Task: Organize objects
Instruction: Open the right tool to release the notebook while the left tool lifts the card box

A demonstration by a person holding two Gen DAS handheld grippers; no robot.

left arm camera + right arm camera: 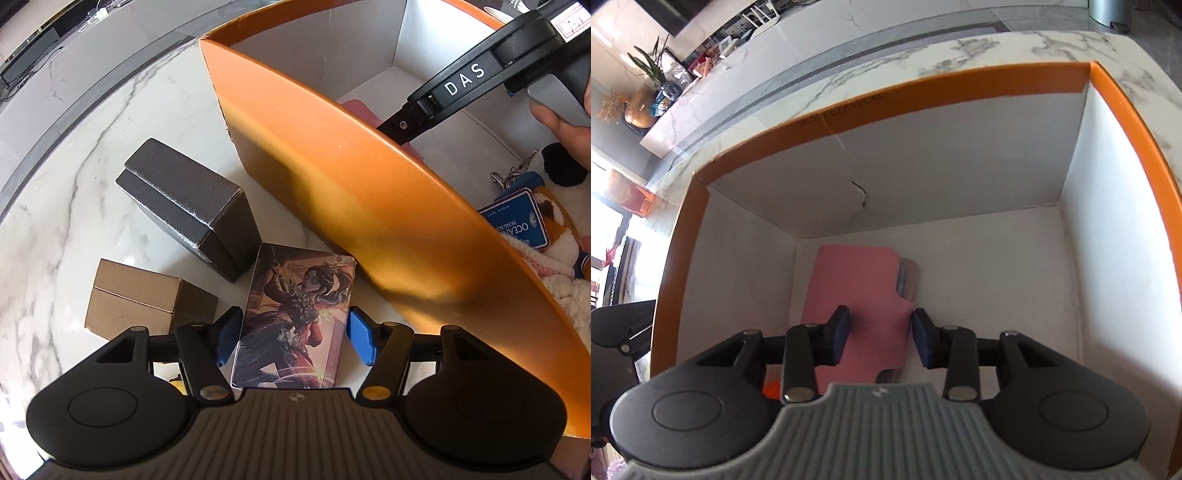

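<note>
While the left gripper [293, 341] sits outside the orange box [332, 177], its 2 blue pads [360, 341] are clamped on the illustrated card box [295, 321], jaws about half spread. Right gripper [881, 338] is inside the orange box [1123, 129], jaws part open, straddling the pink wallet [857, 295] on the floor; grip contact unclear. Black box [188, 206] and brown box [140, 299] sit beside it on the marble table [66, 229].

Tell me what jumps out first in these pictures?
The big orange box fills the left view, standing on the marble table. Beside it, the left tool straddles a picture card box, near a black box and a brown one. Inside, the right tool hovers over a pink wallet.
</note>
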